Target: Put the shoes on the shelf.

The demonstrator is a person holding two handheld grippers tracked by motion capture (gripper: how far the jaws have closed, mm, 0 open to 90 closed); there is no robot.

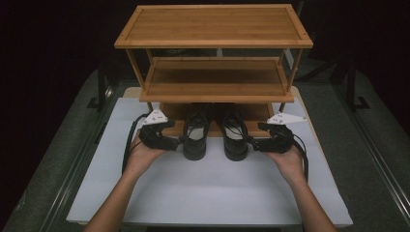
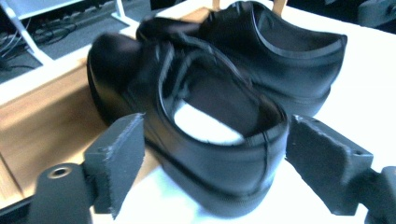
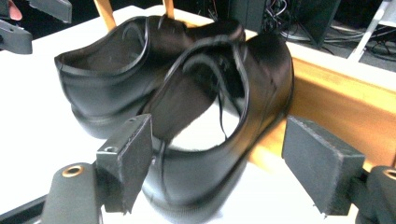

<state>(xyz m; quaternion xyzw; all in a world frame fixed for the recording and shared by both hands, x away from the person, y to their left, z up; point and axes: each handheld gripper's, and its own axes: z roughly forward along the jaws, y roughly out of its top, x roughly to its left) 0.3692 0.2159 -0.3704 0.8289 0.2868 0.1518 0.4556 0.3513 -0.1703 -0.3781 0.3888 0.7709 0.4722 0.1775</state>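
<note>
Two black lace-up shoes stand side by side, toes on the bottom board of a wooden shoe rack [image 1: 212,26] and heels toward me. My left gripper [image 1: 175,140] is open at the outer side of the left shoe [image 1: 195,139]. In the left gripper view the left gripper [image 2: 219,163] has its jaws on either side of that shoe's heel [image 2: 210,135]. My right gripper [image 1: 252,143] is open beside the right shoe [image 1: 235,139]. The right gripper [image 3: 224,161] straddles the right shoe's heel [image 3: 219,121] in the same way. Neither gripper is closed on its shoe.
The rack has three wooden shelves; the upper two [image 1: 215,77] are bare. It stands at the back of a white mat [image 1: 208,188] that covers the table. Dark floor and metal rails [image 1: 372,150] flank the table. The low wooden board [image 3: 336,93] lies just beyond the shoes.
</note>
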